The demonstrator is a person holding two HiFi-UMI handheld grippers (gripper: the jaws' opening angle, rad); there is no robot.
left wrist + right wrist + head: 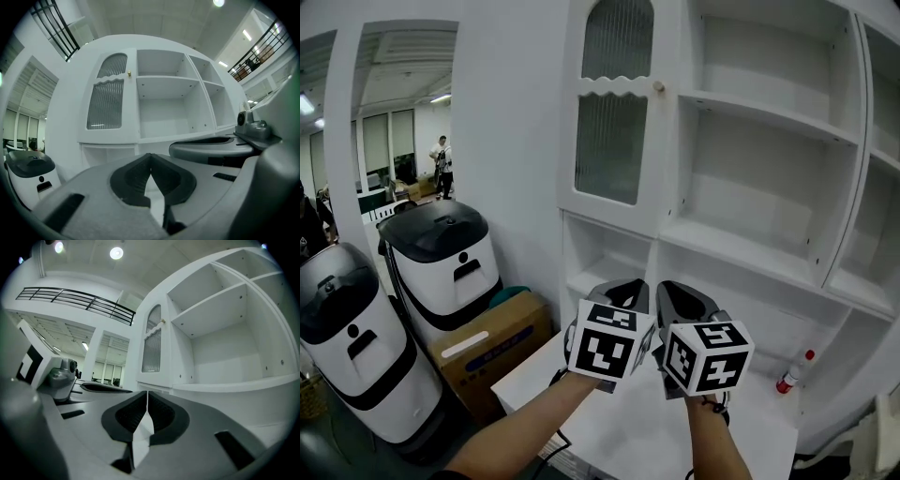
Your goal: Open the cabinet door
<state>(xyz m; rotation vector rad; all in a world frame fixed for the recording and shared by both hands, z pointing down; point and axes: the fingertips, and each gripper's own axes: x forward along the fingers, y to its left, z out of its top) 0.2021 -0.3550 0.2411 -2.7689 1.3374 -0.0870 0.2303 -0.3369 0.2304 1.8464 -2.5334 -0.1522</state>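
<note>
The white cabinet's door (614, 112) has ribbed glass panes and an arched top, with a small round knob (658, 86) on its right edge; it looks shut. Both grippers are held side by side well below it, pointing toward the cabinet. My left gripper (623, 289) is shut with nothing between its jaws, and so is my right gripper (680, 292) beside it. In the left gripper view the door (108, 103) and knob (129, 72) stand high above the shut left gripper (150, 157). In the right gripper view the door (152, 345) and knob (163, 321) lie above the shut right gripper (147, 394).
Open white shelves (769, 178) fill the cabinet to the right of the door. A white counter (628, 422) lies under the grippers, with a red-capped bottle (795, 371) at its right. Two white-and-black machines (441, 253) (347, 328) and a cardboard box (492, 342) stand at the left.
</note>
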